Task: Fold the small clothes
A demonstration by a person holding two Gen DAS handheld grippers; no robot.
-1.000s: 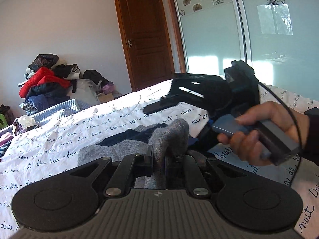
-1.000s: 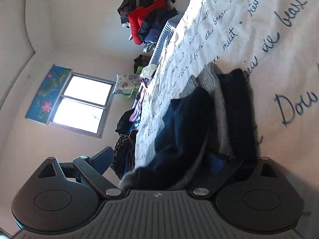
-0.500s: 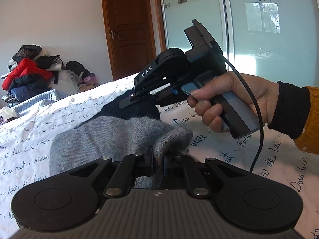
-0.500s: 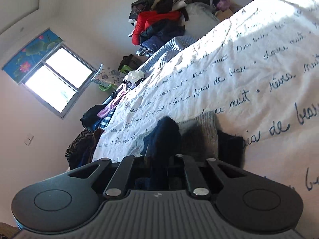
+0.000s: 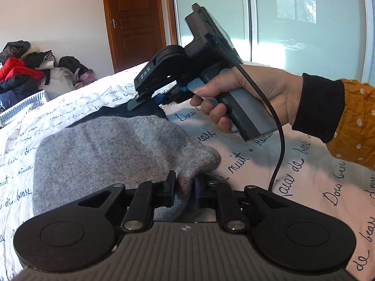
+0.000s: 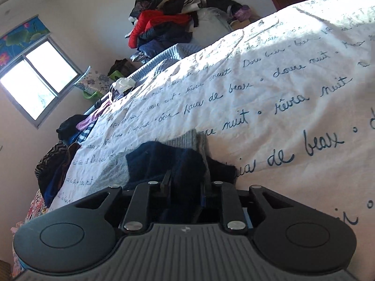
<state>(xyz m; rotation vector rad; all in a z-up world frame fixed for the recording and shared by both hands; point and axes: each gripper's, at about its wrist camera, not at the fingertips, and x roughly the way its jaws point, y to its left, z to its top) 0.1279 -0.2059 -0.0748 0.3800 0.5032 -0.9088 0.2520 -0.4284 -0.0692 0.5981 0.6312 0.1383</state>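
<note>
The grey knit garment [image 5: 110, 149] lies spread on the bedsheet [image 5: 293, 175], a white cover printed with blue handwriting, and one bunched end of it rises off the sheet into the left gripper [image 5: 182, 190], whose jaws are pressed together on that fold of grey cloth. A dark navy layer [image 6: 161, 161] lies along the garment's far side; whether it is a second piece or part of the same one cannot be told. The right gripper [image 6: 185, 188] has its jaws pinched on a ridge of that navy cloth, and in the left wrist view the same tool, held in the right hand [image 5: 248, 98], sits low with its fingertips down on the navy edge, touching the sheet or nearly so.

By the look of it, the fold itself is in hand: both ends of the near edge are gripped and the cloth is stretched between the two tools, with most of the grey panel lying flat. The next move probably calls for lifting both pinched ends together, carrying them across the flat panel toward its far edge, and laying them down evenly, keeping the two tools level so the crease runs straight and the navy layer does not slip out.

A pile of clothes [image 6: 161, 28] sits past the far corner of the bed, well apart from the work.
</note>
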